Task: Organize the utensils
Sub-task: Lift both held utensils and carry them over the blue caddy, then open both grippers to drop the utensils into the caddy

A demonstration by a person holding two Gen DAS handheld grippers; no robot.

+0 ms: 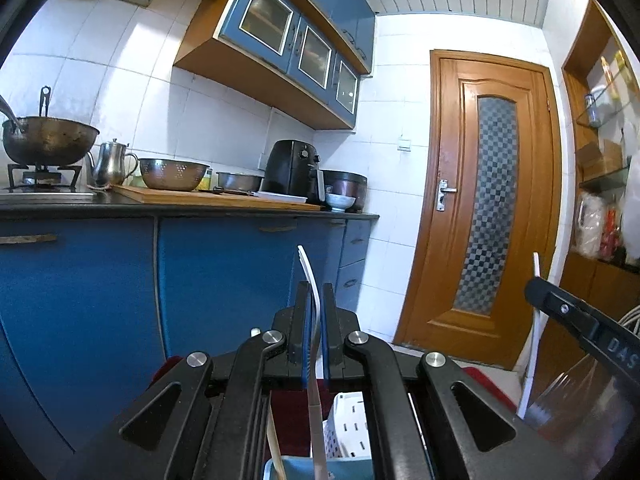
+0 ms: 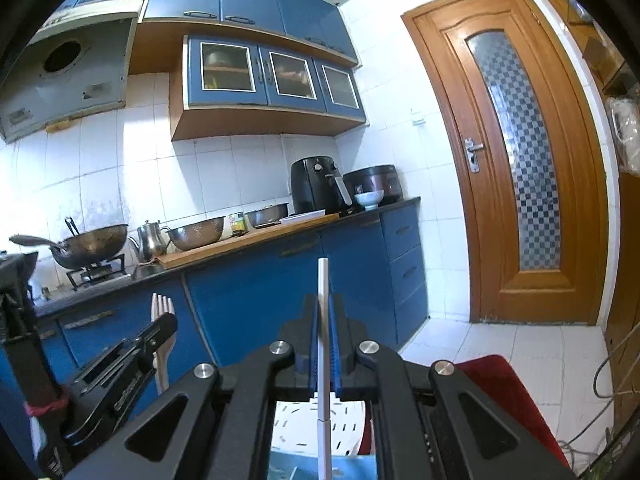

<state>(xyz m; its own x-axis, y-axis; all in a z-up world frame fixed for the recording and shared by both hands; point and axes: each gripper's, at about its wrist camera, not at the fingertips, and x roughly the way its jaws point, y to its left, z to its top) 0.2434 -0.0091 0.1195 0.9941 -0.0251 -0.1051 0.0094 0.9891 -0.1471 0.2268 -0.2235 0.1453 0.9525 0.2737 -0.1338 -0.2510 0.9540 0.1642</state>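
— While the left gripper (image 1: pixel 316 320) was clamped on the white plastic fork (image 1: pixel 310 280), where did that fork point?
— Upward, tines curved, thin and glossy between blue pads.
— And the right gripper (image 2: pixel 324 320)?
— Pressed shut on a flat white utensil (image 2: pixel 323 304), seen edge-on as a straight strip; its type was unclear.
— Anything only one view showed?
— The right view showed the fork's (image 2: pixel 162 312) four tines broadside; both showed a perforated white basket (image 2: pixel 312 420) below.

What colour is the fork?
White. The fork shows best in the right wrist view, tines up.
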